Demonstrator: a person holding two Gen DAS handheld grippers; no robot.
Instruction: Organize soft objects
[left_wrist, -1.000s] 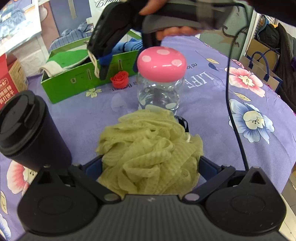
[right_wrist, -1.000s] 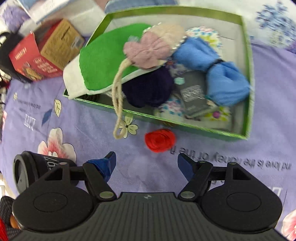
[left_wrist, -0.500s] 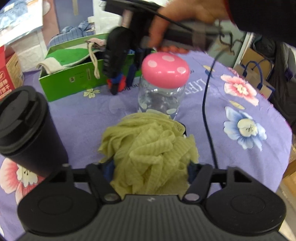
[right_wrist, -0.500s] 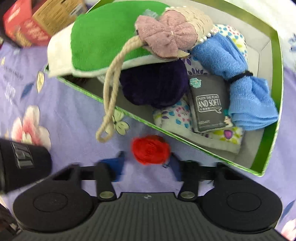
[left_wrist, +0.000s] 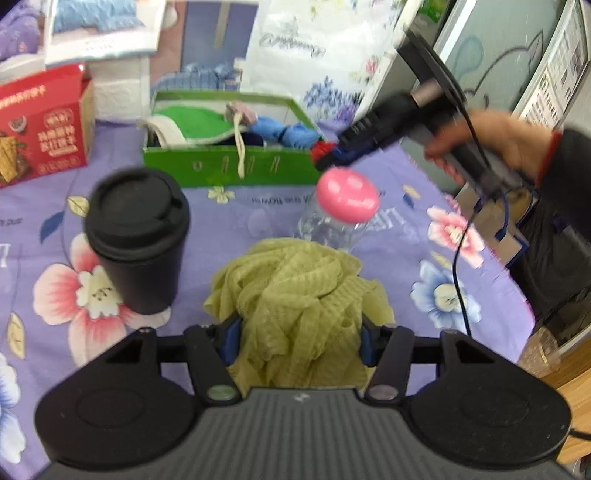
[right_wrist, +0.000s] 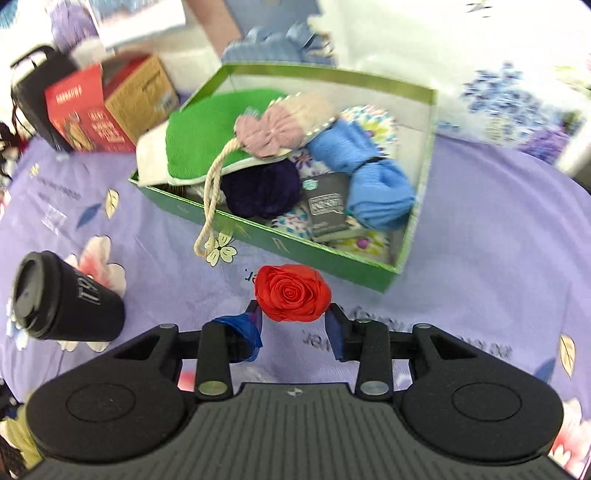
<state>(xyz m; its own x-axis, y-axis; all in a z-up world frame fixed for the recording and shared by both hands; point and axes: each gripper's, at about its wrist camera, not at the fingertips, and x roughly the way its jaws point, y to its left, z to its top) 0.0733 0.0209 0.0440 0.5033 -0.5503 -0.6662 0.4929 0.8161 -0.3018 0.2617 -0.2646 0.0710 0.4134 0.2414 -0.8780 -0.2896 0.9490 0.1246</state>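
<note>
While closing, left gripper (left_wrist: 300, 341) jaws squeezing green mesh cloth (left_wrist: 295, 295); right gripper (right_wrist: 293, 321) pinching red rose (right_wrist: 291, 293).

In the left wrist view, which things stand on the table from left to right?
Red carton → black cup → yellow-green mesh cloth in the left gripper, its jaws closing → right gripper with the red rose.

The left camera sits low and looks across the table toward the green box (left_wrist: 229, 168), which is far off. The right camera is high and close, looking down into the green box (right_wrist: 280, 243). Both see that box and the black cup (left_wrist: 138, 236) (right_wrist: 62, 308) near it, on the purple flowered cloth (left_wrist: 44, 236).
</note>
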